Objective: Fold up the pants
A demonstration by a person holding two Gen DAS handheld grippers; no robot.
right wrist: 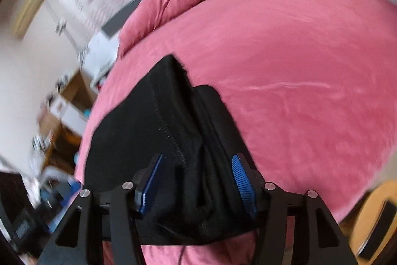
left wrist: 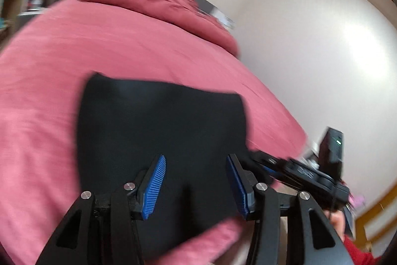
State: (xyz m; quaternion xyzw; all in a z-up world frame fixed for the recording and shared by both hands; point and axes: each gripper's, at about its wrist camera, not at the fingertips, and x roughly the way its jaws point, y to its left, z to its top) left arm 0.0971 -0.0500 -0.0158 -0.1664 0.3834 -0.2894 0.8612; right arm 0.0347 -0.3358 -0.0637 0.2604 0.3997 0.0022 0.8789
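Between folds, most likely: black pants (left wrist: 161,131) lying doubled on the pink bedspread (left wrist: 49,81) just ahead of the left gripper (left wrist: 196,186) and right gripper (right wrist: 197,184), both spread and pinching nothing, next needing a fresh grip on an edge

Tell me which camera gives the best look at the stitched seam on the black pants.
The right wrist view: the seam runs clearly down the bunched pants there. The left wrist view shows only a flat, blurred black panel, no stitching discernible.
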